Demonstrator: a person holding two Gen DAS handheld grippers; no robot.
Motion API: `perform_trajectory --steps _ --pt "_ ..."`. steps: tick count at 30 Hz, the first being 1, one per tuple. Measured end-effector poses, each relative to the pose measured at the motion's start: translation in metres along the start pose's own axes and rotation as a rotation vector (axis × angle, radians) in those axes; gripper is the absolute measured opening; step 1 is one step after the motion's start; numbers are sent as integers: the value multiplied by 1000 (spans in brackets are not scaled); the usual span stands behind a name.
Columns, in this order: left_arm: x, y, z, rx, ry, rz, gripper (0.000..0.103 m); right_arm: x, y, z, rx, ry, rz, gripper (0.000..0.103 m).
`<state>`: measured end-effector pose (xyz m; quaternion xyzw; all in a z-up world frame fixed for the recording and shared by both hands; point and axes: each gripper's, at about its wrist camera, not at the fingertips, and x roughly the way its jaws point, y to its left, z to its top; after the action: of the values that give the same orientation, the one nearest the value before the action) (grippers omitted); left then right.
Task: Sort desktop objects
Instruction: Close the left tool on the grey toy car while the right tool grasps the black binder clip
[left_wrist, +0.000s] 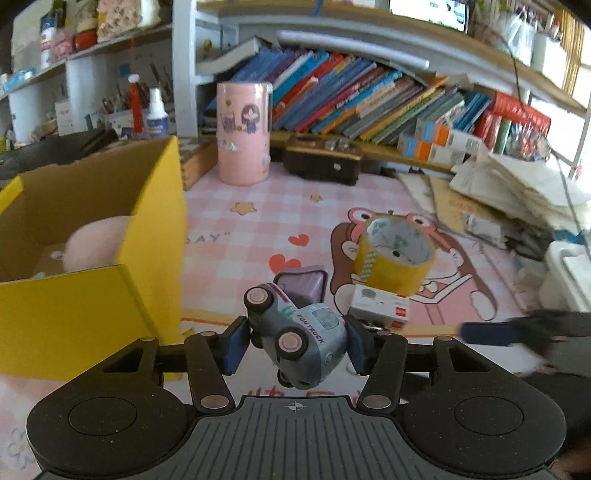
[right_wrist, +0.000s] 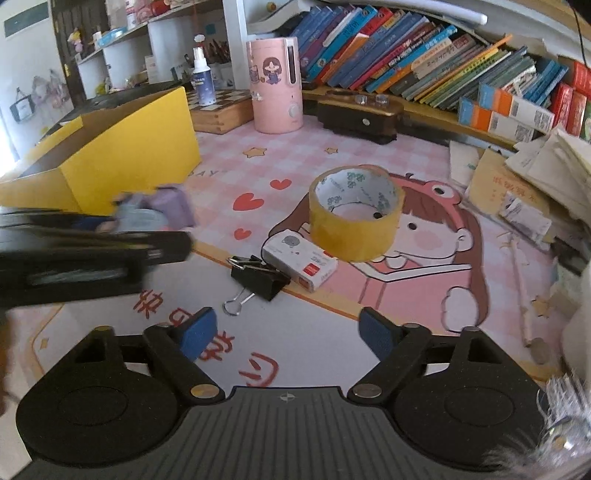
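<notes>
My left gripper (left_wrist: 295, 341) is shut on a grey-blue toy truck (left_wrist: 299, 332) marked "FUN TRUCK", held tilted above the pink desk mat, just right of the open yellow box (left_wrist: 147, 229). In the right wrist view the truck (right_wrist: 147, 212) and the left gripper show blurred at the left. A pink plush (left_wrist: 98, 242) lies inside the box. My right gripper (right_wrist: 286, 330) is open and empty, low over the mat. Ahead of it lie black binder clips (right_wrist: 258, 278), a small white box (right_wrist: 299, 258) and a yellow tape roll (right_wrist: 354, 218) resting partly on that box.
A pink cylindrical container (right_wrist: 275, 85) and a dark brown box (right_wrist: 360, 114) stand at the back before a row of leaning books (right_wrist: 424, 55). A wooden chess box (right_wrist: 221, 109) holds a spray bottle (right_wrist: 203, 77). Papers are piled at the right (right_wrist: 535, 177).
</notes>
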<state>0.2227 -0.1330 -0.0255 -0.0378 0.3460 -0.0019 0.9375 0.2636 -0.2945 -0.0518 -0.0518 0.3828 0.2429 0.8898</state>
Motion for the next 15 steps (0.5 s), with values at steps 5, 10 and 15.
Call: perform_trajectory --steps 5,10,15 --pt "-32 9 -2 -26 -53 8 54 19 11 3 36 4 31 54" --pt "-51 19 -8 -35 -61 56 54 34 29 6 69 -16 -3 54" --pt "-67 30 -17 -43 -53 87 54 43 43 9 124 -56 -101 50"
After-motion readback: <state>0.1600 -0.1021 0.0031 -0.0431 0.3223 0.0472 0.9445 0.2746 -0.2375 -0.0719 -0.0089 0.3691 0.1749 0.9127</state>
